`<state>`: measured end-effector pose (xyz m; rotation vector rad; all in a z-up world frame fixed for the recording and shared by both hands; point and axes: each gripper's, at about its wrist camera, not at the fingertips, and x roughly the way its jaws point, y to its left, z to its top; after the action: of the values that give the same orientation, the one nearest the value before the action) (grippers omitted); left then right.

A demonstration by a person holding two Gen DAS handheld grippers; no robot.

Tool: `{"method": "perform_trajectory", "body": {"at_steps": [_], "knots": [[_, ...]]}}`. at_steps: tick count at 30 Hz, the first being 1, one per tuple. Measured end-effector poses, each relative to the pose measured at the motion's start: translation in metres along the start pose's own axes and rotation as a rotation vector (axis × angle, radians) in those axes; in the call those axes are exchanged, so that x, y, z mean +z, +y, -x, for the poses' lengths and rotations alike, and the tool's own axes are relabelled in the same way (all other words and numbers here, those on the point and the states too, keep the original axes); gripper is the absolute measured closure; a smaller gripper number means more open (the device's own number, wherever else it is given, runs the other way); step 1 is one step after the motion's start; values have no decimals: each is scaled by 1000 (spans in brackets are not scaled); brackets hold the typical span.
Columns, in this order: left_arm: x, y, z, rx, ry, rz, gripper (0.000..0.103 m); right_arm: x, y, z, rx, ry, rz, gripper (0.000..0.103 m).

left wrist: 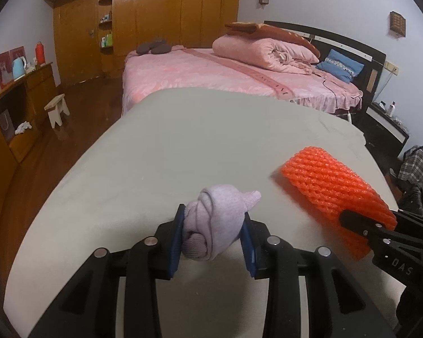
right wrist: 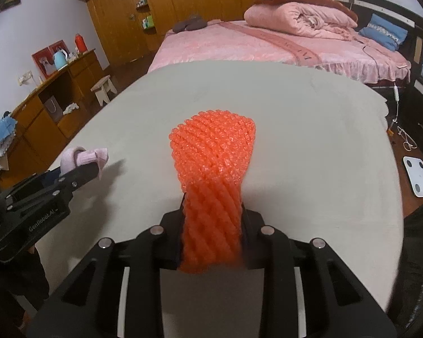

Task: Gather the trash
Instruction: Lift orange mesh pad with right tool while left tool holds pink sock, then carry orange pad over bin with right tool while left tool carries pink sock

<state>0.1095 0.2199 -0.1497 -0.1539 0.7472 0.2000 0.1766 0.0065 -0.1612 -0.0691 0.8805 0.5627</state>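
Observation:
A rolled pale lilac sock (left wrist: 211,219) sits squeezed between the blue pads of my left gripper (left wrist: 213,235), just above the grey-white table (left wrist: 183,140). To its right lies an orange foam net sleeve (left wrist: 335,188), and my right gripper (left wrist: 352,222) is clamped on its near end. In the right wrist view the orange foam net sleeve (right wrist: 211,169) is pinched narrow between the black fingers of my right gripper (right wrist: 211,231) and flares out ahead. At the left of that view are the left gripper (right wrist: 79,173) and the sock (right wrist: 84,156).
Beyond the table (right wrist: 310,146) stands a pink bed (left wrist: 225,76) with a rolled quilt. A wooden wardrobe (left wrist: 155,14) and a low cabinet (left wrist: 19,107) line the left side, with a small stool (left wrist: 56,109) on the floor. A white bathroom scale (right wrist: 417,176) lies on the floor at right.

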Motion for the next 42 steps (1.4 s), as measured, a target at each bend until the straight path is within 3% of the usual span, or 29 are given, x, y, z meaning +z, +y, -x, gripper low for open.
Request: {"method": "perform_trajectory", "body": {"at_steps": [22,42], "knots": [[32,-73,80,-80,-109,-69,67,0,-32,118,-15,-169,-53,74],[40,-183,137,-256,-194,-215,67,-39,-104,220,-162,-301,-156,73]]}}
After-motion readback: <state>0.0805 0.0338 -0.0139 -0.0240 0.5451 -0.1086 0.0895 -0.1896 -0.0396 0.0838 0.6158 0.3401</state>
